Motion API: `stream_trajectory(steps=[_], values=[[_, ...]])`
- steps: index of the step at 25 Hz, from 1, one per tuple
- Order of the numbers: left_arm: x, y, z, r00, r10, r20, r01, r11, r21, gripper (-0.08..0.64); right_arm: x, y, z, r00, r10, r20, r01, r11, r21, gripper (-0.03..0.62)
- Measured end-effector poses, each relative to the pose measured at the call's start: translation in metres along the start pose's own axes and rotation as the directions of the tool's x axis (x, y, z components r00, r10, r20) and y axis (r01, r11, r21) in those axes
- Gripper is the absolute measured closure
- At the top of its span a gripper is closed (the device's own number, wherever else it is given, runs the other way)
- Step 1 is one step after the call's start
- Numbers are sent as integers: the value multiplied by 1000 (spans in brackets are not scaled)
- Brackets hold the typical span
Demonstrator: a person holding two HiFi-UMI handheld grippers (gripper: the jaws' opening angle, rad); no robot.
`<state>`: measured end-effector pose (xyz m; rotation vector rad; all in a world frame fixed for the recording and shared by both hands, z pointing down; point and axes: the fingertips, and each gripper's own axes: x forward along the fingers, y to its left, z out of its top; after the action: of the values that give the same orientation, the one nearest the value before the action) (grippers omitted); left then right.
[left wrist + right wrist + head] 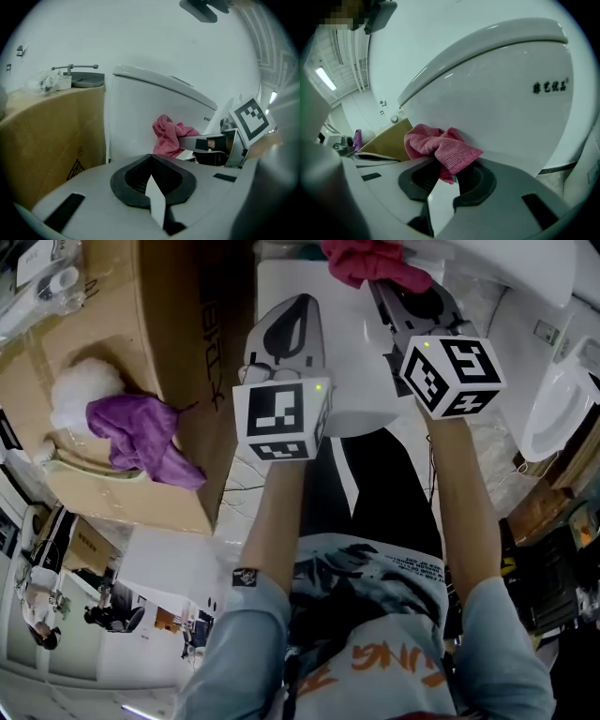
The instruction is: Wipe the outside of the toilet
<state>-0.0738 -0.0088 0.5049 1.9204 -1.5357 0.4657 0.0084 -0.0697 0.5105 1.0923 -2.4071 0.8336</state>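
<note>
While the right gripper is clamping a bunched pink cloth between its jaws, it is pressing that cloth against the white outer wall of the toilet, just under the overhanging rim of the lid. Part of the cloth is spilling out over the jaw tips and touching the porcelain; a small fold is hanging down between the pads. In the head view the same cloth is showing at the top edge, with the right gripper reaching up to the toilet.

The left gripper is hovering just beside the right one, its jaws brought together at the tips with nothing between them, and it is pointing at the toilet's wall without touching it. Its marker cube is facing the head camera.

A cardboard box is standing close against the toilet's side, and a purple cloth is lying on its top next to a white fluffy thing.
</note>
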Motion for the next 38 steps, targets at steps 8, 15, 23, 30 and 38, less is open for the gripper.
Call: stream_trajectory(steps=[8,15,23,30,38], values=[[21,-46,2,999,-51,-19,52,997,50,535,-39,-49,-2,998,-59,18,59,998,32,489],[34,-88,4,994,-100,-34,102,991,85,535,-76,-99,-3,989,-140,39,137,988,75,489],[42,-125,-4,987,-154,-51,158,982,106,534,-114,-145,-20,967,-253,38,247,962,113,489],[33,-115,-11,988,-150,-49,153,985,83,534,-111,-123,-36,973,-231,3,230,970,85,489],[13,-47,-19,998,-50,-28,51,999,7,535,-59,-45,-54,993,-80,-85,80,997,-9,489]])
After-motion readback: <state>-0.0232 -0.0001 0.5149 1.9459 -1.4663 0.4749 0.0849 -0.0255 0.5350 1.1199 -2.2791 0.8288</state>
